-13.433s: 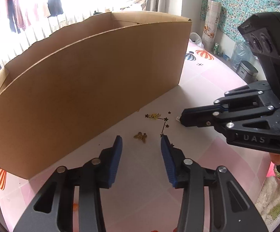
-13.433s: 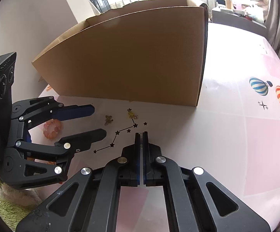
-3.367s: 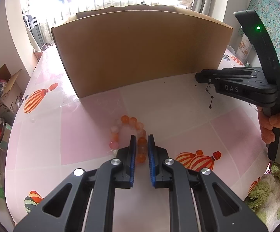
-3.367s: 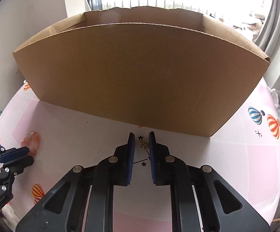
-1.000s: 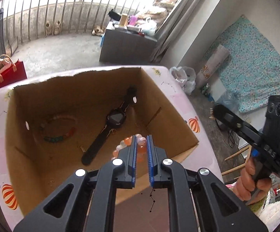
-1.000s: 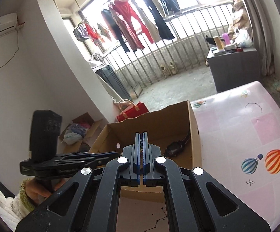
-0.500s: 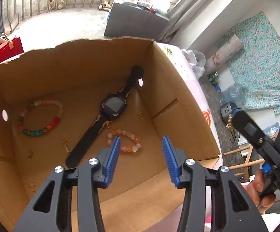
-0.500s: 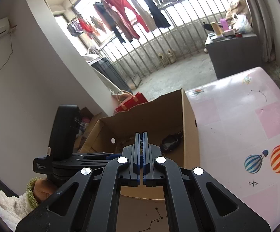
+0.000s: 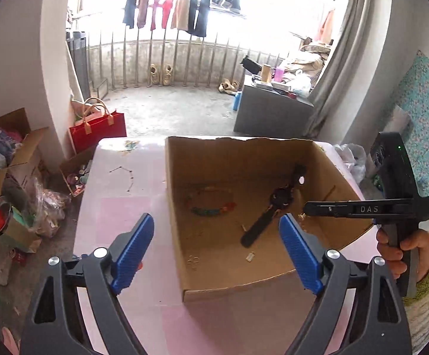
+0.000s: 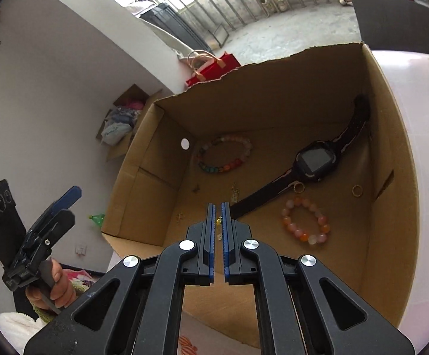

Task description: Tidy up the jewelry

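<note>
Left tool (image 9: 216,248) spread wide, right tool (image 10: 218,224) pinching small gold charm (image 10: 219,221) above cardboard box (image 10: 398,207)

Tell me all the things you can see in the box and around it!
Box: one, brown cardboard, on table.
Watch: one, black, in box.
Bracelets: two in box, rainbow at back, orange-pink near front.
Rings: two, gold, by watch and by wall.
Table: one, pink.
Bag: one, red, on floor.
Left gripper: open, beside box.
Right gripper: over box, pinching gold earring.
</note>
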### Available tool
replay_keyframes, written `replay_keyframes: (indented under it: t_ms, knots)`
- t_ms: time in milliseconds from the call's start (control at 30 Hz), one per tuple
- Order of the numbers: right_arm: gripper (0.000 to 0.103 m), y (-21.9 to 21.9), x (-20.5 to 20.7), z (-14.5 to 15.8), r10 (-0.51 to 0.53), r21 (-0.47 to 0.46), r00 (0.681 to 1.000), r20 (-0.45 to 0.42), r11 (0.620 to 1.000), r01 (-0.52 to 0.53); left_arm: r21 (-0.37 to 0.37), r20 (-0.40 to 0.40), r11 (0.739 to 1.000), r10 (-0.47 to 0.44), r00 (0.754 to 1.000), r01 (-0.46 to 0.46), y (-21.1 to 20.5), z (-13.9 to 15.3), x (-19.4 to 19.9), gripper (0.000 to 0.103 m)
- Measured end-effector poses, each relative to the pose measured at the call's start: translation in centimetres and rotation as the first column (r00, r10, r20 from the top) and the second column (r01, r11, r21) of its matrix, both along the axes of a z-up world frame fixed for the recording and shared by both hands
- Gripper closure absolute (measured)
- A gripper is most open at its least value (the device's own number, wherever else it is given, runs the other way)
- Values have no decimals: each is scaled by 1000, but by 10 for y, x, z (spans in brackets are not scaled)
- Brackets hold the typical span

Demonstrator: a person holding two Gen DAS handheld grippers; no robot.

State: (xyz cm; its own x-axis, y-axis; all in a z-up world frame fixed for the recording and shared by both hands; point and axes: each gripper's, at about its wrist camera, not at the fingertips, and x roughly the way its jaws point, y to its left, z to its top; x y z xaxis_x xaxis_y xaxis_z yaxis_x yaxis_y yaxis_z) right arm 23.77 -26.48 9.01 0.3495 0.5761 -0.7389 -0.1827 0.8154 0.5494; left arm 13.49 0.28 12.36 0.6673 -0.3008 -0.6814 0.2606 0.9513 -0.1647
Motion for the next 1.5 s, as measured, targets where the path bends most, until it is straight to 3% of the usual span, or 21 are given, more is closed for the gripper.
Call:
replay_keyframes:
  t_ms: [233,333,467,567,633,700,800,900,1067,1333,1500]
  knots:
    - [95,-1,5,-3,-44,-5,999,-26,999,44,-63,-45,996,57,997,-60,36,-15,2,17]
    - [93,-9,-6,15,-83,9,996,33,997,83,-88,-54,994,63,997,-67,40,-21,4,17]
    - [69,-41,-39,55,-208,25,959,194,978,207,-124,-70,989,67,995,-75,42,-31,5,10]
    - [61,-71,-68,67,-314,6,915,253,946,323,-151,-106,985,70,992,-85,43,-40,10,10]
    - [60,-90,-79,59,-373,-4,898,232,923,384,-168,-134,981,76,988,-98,42,-48,14,7]
    - [58,-106,-82,38,-417,-1,895,156,906,422,-192,-169,976,66,983,-98,39,-56,19,7]
    - [58,-110,-75,6,-396,-14,918,33,918,397,-208,-229,974,40,973,-89,29,-67,26,7]
    - [58,-101,-68,-11,-333,-5,943,-25,943,332,-182,-264,980,36,964,-87,15,-73,28,7]
    - [52,-86,-66,-7,-283,-86,959,9,955,283,-152,-270,986,27,962,-70,-7,-74,20,6]
    - [52,-69,-68,1,-265,-163,964,21,950,265,-73,-256,993,76,964,-97,-17,-67,16,6]
    - [52,-71,-76,2,-265,-152,964,4,953,263,-44,-263,993,98,960,-113,-17,-66,11,6]
